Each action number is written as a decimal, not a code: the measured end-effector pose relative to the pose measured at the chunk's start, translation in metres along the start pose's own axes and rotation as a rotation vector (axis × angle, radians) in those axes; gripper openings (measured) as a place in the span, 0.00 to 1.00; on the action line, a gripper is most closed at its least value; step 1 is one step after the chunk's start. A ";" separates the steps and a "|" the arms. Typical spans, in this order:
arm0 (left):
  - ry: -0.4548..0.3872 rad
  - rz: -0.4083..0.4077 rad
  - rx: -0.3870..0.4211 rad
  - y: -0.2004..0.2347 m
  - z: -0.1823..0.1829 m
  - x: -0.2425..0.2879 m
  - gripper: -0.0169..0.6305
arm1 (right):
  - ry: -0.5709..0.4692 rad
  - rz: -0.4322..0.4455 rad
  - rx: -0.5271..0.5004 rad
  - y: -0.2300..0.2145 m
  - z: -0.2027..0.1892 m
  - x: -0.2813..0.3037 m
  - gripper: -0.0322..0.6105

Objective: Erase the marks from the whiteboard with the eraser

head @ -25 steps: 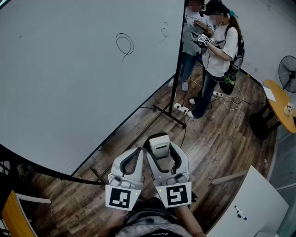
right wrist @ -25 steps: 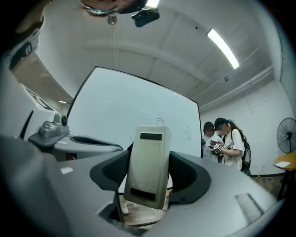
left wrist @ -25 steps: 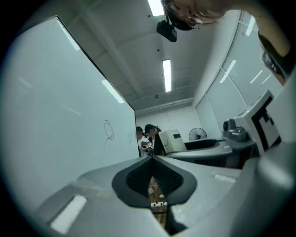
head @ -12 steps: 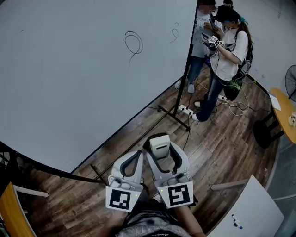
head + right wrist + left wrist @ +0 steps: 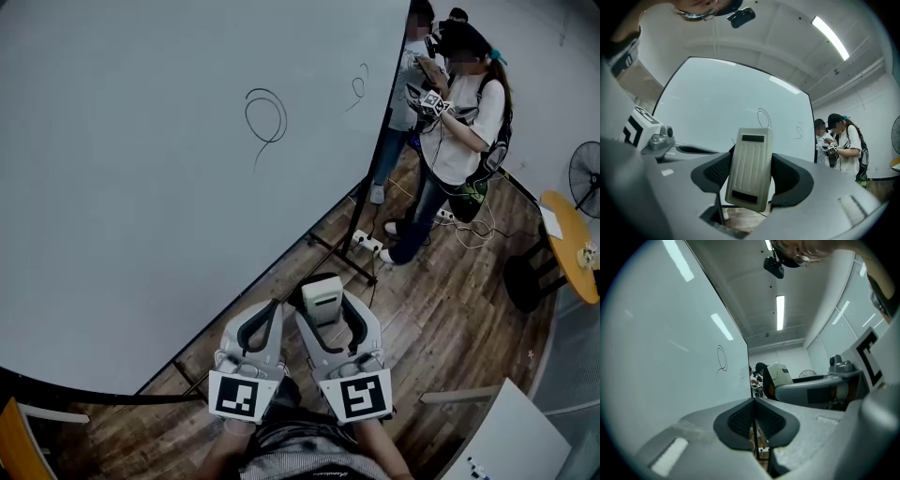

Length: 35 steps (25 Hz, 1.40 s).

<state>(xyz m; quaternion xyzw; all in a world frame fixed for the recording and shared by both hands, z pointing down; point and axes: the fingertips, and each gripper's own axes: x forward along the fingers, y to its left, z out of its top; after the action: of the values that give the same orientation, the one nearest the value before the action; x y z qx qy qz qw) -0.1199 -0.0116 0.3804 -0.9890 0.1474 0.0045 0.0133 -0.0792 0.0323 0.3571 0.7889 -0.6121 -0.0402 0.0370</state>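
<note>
head view, grippers: left gripper (image 5: pixel 267 314) and right gripper (image 5: pixel 323 307) sit side by side low in the frame, over the wooden floor (image 5: pixel 441 300), both pointing toward the whiteboard (image 5: pixel 141 187).
head view, eraser: pale block-shaped eraser (image 5: pixel 322 295) stands upright at the right gripper's tips, well apart from the board.
head view, marks: one looped scribble (image 5: pixel 265 114) with a tail, plus a smaller squiggle (image 5: pixel 360 82) close to the board's right edge.
head view, background: two people (image 5: pixel 455 122) stand past that right edge, with a power strip (image 5: pixel 366 244) on the floor near the board's stand.
left gripper view: jaws pressed together, nothing between them; the board fills the left side, loop visible far off.
right gripper view: jaws pinch the eraser by its long sides, ribbed face toward the camera; both marks show on the board beyond it.
</note>
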 end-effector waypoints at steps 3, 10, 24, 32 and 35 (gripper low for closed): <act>-0.028 -0.011 0.019 0.017 0.007 0.028 0.03 | -0.010 -0.015 -0.015 -0.015 0.002 0.026 0.47; -0.028 -0.016 0.050 0.060 0.015 0.057 0.03 | -0.009 -0.005 0.002 -0.017 0.005 0.086 0.47; 0.017 0.076 0.057 0.097 -0.005 0.080 0.03 | -0.031 0.188 0.063 -0.022 -0.002 0.163 0.47; 0.017 0.270 0.028 0.095 0.009 0.087 0.03 | -0.133 0.423 0.028 -0.022 0.045 0.170 0.46; 0.041 0.346 0.022 0.105 0.003 0.114 0.03 | -0.163 0.482 -0.019 -0.036 0.050 0.194 0.46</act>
<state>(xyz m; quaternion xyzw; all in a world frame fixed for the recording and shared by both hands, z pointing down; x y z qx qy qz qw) -0.0410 -0.1452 0.3734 -0.9485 0.3157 -0.0151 0.0199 -0.0022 -0.1468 0.3000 0.6141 -0.7829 -0.0996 0.0034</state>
